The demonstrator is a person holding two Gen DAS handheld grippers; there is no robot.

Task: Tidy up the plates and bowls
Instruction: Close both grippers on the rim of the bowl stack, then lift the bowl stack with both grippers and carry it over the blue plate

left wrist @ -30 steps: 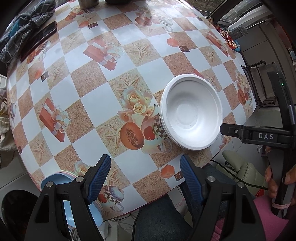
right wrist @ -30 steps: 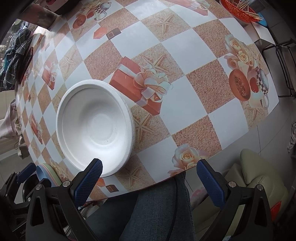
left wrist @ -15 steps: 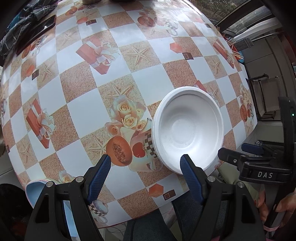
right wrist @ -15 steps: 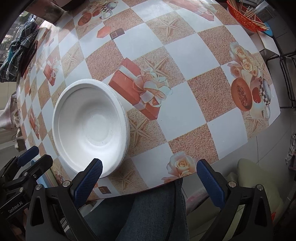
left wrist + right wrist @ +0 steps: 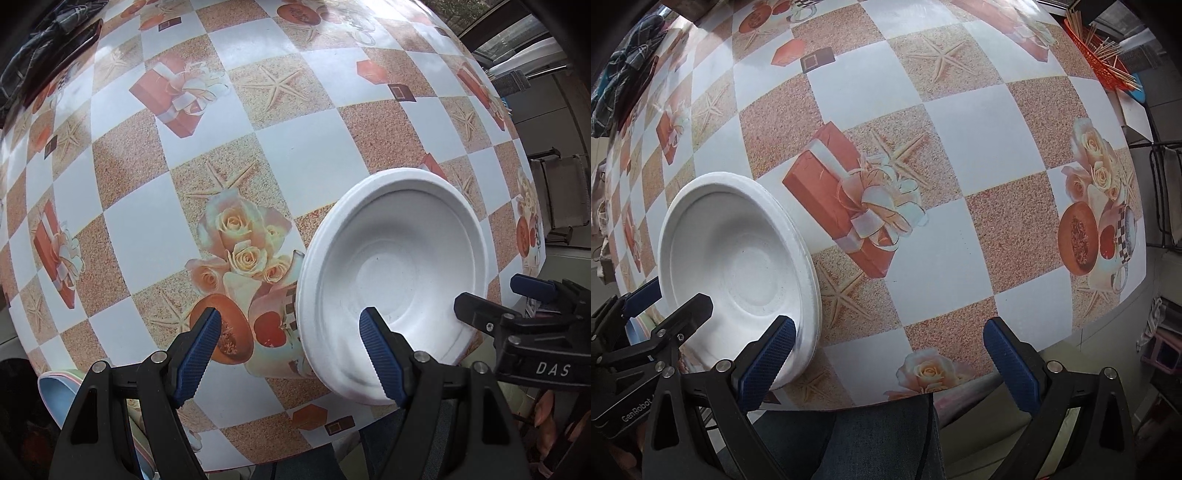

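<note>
A white foam bowl [image 5: 399,273], apparently a stack of nested bowls by its layered rim, sits near the table's front edge; it also shows in the right wrist view [image 5: 738,258]. My left gripper [image 5: 291,354] is open, its right finger [image 5: 380,358] over the bowl's near rim and its left finger [image 5: 195,347] over the tablecloth. My right gripper [image 5: 886,362] is open and empty, its left finger [image 5: 768,358] at the bowl's near right rim. A light blue plate [image 5: 55,391] peeks out at the lower left, below the table edge.
The table [image 5: 303,155] has a checkered cloth with roses and gift boxes. Dark cloth [image 5: 48,22] lies at the far left. An orange basket of sticks [image 5: 1104,55] stands at the far right. A folding chair [image 5: 1163,192] stands beyond the right edge.
Both grippers moved forward and closer to the white bowl. The left gripper's right finger now reaches over the bowl's rim, and the right gripper's left finger is at its edge.
</note>
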